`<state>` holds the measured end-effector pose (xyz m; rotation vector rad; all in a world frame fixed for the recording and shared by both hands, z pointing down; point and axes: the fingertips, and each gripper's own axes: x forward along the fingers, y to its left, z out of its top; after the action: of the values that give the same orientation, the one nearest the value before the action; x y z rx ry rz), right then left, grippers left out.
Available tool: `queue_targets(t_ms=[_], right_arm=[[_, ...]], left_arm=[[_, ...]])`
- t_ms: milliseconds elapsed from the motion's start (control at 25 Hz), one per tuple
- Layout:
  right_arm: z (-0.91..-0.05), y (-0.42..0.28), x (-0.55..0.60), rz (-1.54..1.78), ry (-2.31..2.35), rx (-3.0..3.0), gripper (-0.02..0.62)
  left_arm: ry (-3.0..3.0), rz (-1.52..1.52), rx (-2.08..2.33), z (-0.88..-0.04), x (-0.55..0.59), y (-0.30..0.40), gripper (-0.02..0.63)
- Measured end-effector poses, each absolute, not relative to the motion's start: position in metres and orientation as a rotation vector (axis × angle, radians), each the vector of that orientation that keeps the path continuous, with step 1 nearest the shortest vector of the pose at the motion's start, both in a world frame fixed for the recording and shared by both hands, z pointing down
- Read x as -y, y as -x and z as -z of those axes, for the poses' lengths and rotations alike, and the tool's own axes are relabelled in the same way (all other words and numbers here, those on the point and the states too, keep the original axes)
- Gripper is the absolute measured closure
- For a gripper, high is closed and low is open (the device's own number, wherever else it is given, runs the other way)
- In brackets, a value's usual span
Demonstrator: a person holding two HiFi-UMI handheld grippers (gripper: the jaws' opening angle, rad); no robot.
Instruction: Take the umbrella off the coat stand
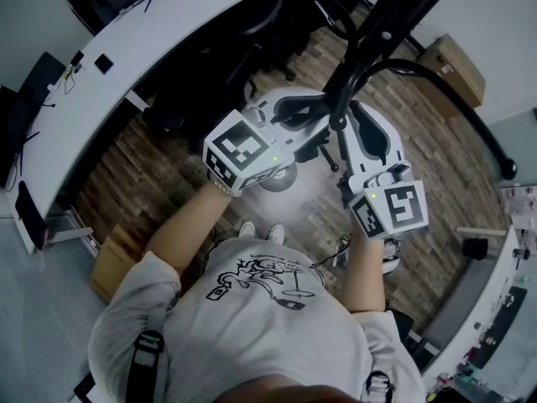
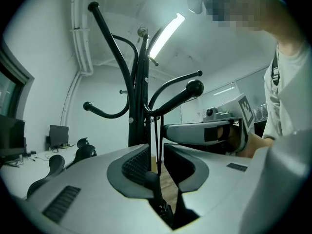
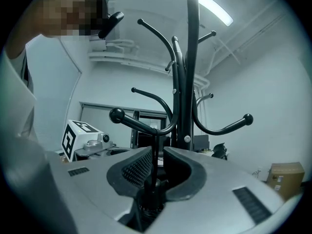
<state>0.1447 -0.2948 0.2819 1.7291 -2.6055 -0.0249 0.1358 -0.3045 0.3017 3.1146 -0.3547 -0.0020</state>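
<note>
Left tongs (image 2: pixel 156 147) first: on their own camera I see the jaws a narrow gap apart. The umbrella (image 2: pixel 155 191) slants up between them, its dark handle against the left pad and a sliver of space on the other side, so I read no grip there. Right tongs (image 3: pixel 157 149) sit tighter: the jaws are drawn in on the same handle, which fills nearly all of the slot between the pads. From the handle a thin strap (image 3: pixel 155 139) runs straight up to a ball-tipped hook (image 3: pixel 136 123) of the black coat stand (image 3: pixel 187 82), so the umbrella hangs from the stand. On the head camera I have both arms raised side by side, marker cubes (image 1: pixel 242 151) nearest the body. The two tools angle toward each other beside the pole, above a wooden floor (image 1: pixel 126 166). A long white counter (image 1: pixel 126 65) curves past on the left.
</note>
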Motion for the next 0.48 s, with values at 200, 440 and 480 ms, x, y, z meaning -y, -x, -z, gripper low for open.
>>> queue_targets(t_ms=[200, 440, 480], right_arm=[[-0.2840, -0.1443, 0.3033, 0.025, -1.708, 2.614, 0.530], [-0.2842, -0.1429, 0.3023, 0.037, -1.683, 2.627, 0.581], [-0.2839, -0.1422, 0.3015, 0.040, -1.682, 2.625, 0.583]], left_arm=[[-3.125, 0.000, 0.352, -0.3029, 0.3056, -0.1414, 0.565], [-3.114, 0.021, 0.348, -0.3038, 0.3048, -0.1403, 0.581], [-3.115, 0.021, 0.356, -0.3026, 0.3047, -0.1392, 0.581]])
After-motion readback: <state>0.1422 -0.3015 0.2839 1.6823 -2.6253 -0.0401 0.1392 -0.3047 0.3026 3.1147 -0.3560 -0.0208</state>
